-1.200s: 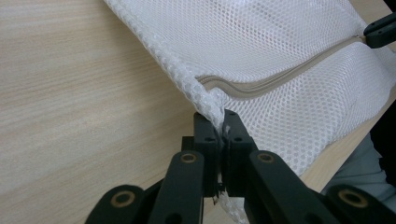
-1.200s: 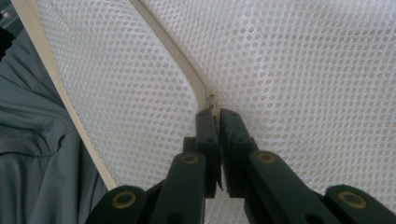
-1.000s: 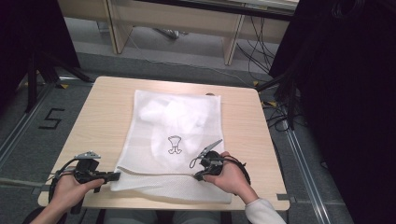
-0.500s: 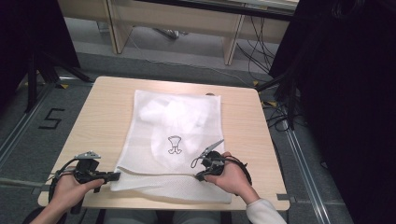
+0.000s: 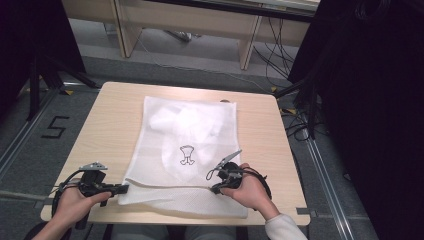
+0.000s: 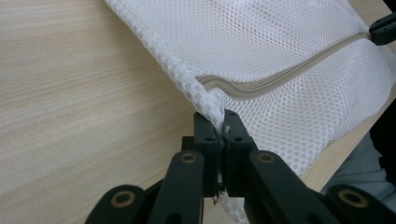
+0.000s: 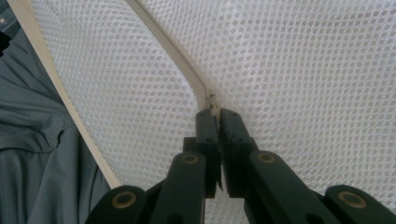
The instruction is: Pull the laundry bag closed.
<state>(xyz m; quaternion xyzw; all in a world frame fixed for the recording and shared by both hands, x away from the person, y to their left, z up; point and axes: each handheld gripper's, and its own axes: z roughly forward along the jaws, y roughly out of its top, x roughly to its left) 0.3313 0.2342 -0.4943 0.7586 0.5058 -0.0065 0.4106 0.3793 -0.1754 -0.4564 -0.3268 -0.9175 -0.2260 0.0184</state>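
White mesh laundry bag (image 5: 187,150) lies flat on the counter (image 5: 110,125), long axis running away from the counter's near edge, roughly centred. Open honeycomb weave, semi-translucent. Pale bunched contents (image 5: 187,122) show through the mesh in the half far from the near edge. Small black printed emblem (image 5: 187,155) sits about mid-bag. Beige zipper (image 6: 280,79) runs across the end nearest the near edge; mesh below it forms a flap reaching almost to that edge. Zipper line bows slightly, seam lifted at the corner. Small zipper pull (image 7: 211,100) sits on the zipper band toward the other corner of that end.
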